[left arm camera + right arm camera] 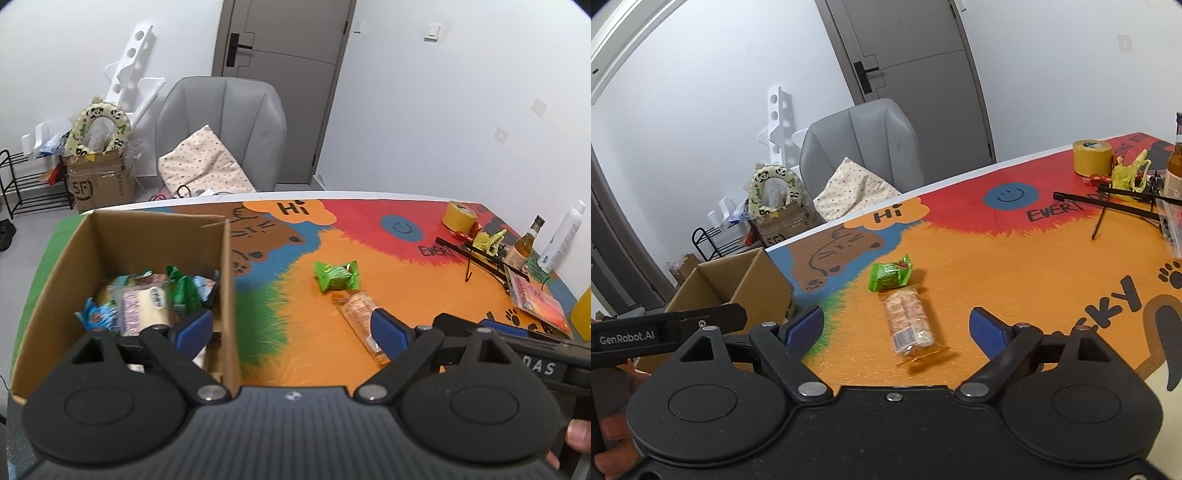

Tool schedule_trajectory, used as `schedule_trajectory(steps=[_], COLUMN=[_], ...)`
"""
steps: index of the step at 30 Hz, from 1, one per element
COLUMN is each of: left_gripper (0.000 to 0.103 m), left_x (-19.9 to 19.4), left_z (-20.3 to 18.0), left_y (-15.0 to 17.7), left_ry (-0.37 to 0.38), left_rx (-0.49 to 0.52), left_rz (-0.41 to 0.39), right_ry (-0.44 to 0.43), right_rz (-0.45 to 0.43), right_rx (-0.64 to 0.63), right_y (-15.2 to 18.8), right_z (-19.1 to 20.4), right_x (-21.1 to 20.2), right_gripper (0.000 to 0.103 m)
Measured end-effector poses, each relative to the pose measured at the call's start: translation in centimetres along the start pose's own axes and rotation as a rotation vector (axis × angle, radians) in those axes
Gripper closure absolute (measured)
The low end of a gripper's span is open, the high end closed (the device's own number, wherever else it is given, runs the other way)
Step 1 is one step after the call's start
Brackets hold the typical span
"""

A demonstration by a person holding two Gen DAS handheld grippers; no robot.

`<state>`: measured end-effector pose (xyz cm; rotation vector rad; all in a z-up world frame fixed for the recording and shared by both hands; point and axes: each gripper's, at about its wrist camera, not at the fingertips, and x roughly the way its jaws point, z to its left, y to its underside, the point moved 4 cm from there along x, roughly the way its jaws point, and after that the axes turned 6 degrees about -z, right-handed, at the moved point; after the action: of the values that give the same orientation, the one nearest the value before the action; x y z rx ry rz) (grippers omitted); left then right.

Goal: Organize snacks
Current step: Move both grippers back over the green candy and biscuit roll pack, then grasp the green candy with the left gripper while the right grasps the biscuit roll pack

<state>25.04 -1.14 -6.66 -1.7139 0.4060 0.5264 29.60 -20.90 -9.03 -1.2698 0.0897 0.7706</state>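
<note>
Now | right gripper [897, 325] tilted down, wide open | over cracker pack [909, 324]

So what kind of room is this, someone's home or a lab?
Most likely a spare room in a home. A grey padded chair with a dotted cushion sits behind a table under a cartoon-print cloth, and a shipping carton stuffed with odds and ends stands by the wall.

matt brown cardboard box [155, 236], glossy green plastic wrapper [337, 274], clear shiny crackers packet [910, 323], smooth printed tablecloth [1015, 258].
</note>
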Motion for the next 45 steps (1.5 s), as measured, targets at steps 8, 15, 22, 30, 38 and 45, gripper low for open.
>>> schedule_trajectory(steps=[8,15,22,30,38,45], left_gripper=[0.013,0.034,0.041,0.040,0.030,0.021], left_x=[2.4,4.2,6.3,8.6,10.7,12.7], left_z=[-1.4,-1.6,-2.1,-3.3,-4.3,-5.0], left_y=[-0.4,-0.3,0.1,-0.2,-0.4,-0.3], left_ry=[-0.013,-0.018,-0.011,-0.019,-0.029,-0.063], left_rx=[0.004,-0.026,-0.028,-0.016,-0.004,-0.011], left_rz=[0.026,0.039,0.066,0.076,0.091,0.091], right_ry=[-0.013,-0.016,-0.020,-0.007,0.042,0.090], right_rz=[0.056,0.119,0.163,0.197,0.170,0.140], right_rx=[-0.024,-0.035,-0.048,-0.040,-0.008,0.043], right_y=[0.6,1.5,2.3,2.8,2.5,1.8], right_z=[-0.5,-0.9,-1.0,-1.9,-4.6,-6.9], right_x=[2.6,5.7,7.9,9.1,8.1,8.0], right_gripper=[0.017,0.028,0.037,0.071,0.071,0.071])
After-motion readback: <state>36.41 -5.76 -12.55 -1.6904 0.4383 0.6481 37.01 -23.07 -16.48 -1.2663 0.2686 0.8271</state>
